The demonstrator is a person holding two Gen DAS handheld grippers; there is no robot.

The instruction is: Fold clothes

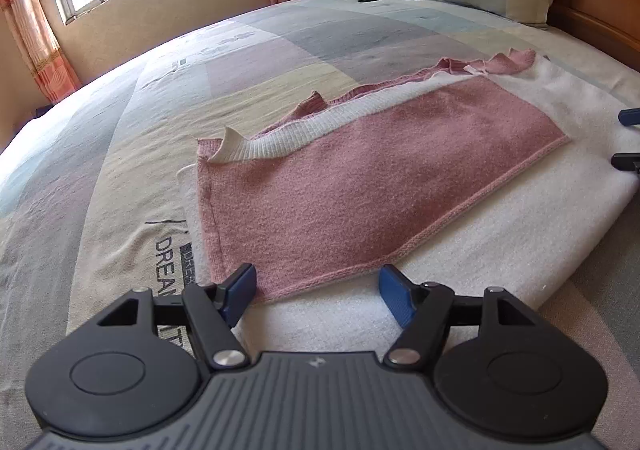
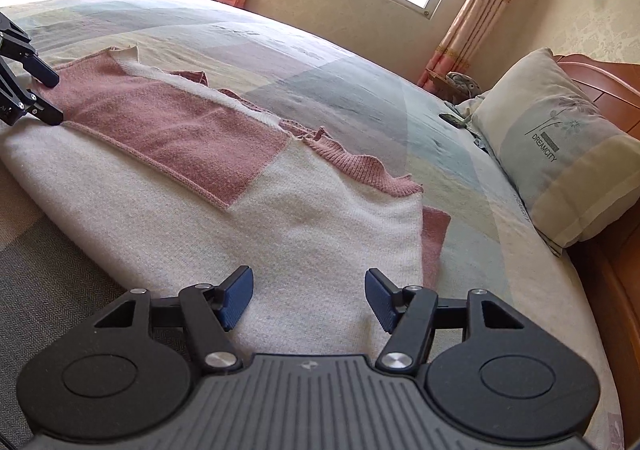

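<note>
A pink and white knit sweater lies flat on the bed, a pink panel folded over its white body, ribbed white and pink hems along the far side. My left gripper hovers open at the near corner of the pink panel, nothing between its blue pads. In the right wrist view it shows at the left edge, open beside the pink panel's end. My right gripper stands open over the white part of the sweater, its pads apart from the cloth. Its fingertips peek in from the right in the left wrist view.
The patchwork bedsheet spreads beyond the sweater. Pillows lean on a wooden headboard, with a small dark object beside them. A grey woven cover lies at the near edge. Window and curtains stand behind the bed.
</note>
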